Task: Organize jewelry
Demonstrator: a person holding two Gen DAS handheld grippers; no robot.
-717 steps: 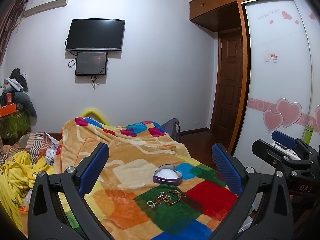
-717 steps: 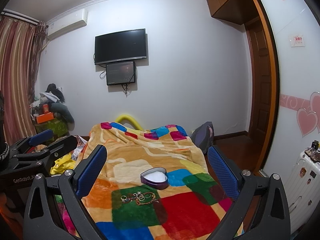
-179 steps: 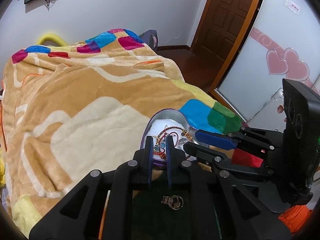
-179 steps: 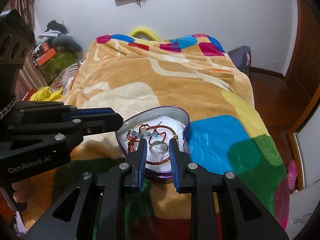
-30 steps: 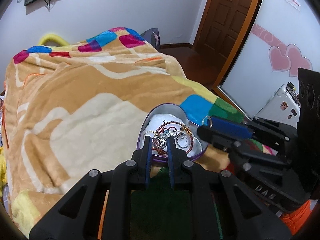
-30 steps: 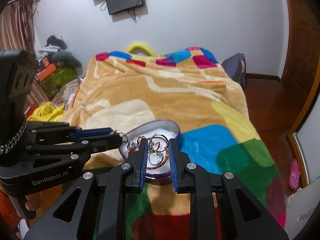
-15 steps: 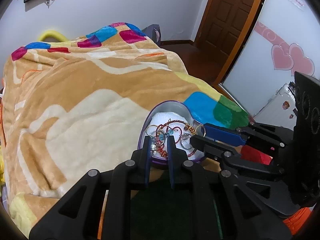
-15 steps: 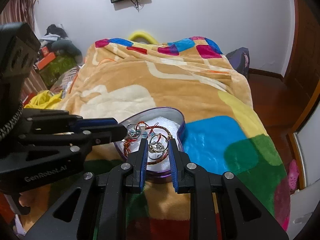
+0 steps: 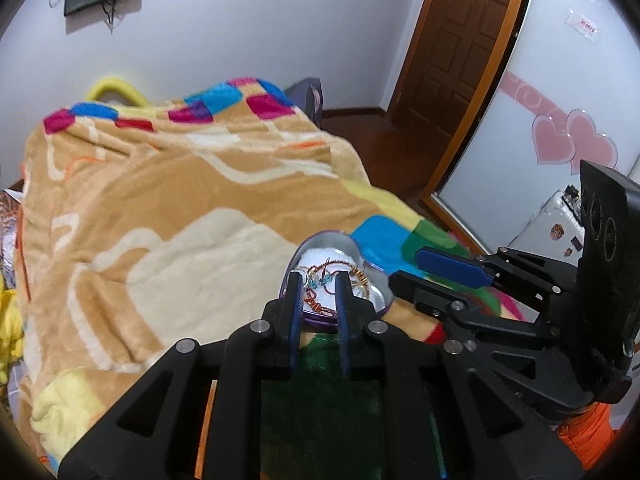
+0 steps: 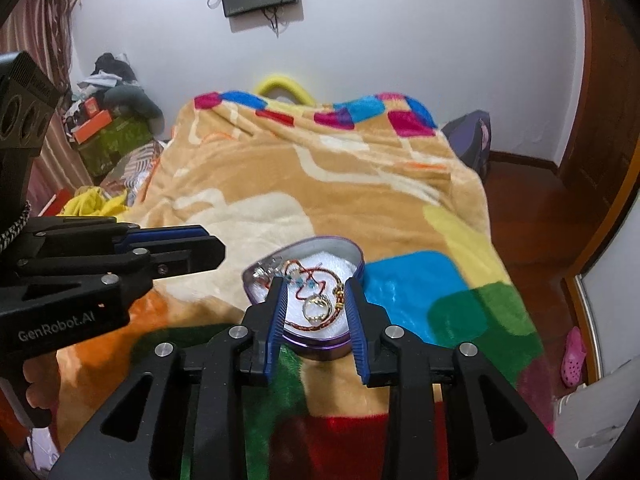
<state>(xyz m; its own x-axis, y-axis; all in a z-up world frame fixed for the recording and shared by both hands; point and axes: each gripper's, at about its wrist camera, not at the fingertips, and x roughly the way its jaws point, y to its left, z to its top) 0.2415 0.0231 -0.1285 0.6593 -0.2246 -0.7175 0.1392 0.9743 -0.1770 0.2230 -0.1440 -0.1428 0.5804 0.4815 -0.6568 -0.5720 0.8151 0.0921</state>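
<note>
While both claws part their jaws over the heart-shaped tin (image 10: 320,344) on the bed blanket (image 10: 280,184), neither gripping anything, jewelry (image 10: 316,304) lies inside. Risk, I'd say: left claw (image 9: 318,280) snagging the red cord bracelet (image 9: 320,304). Right claw (image 10: 316,286) view alone shows the gold ring (image 10: 318,307).

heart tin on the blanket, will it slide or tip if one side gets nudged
The tin is low and wide, so it probably won't tip. It sits on a plush blanket, which likely grips it; expect it to rock or sink rather than slide. It looks like thin metal holding only small jewelry, so probably light and easily shifted.
</note>
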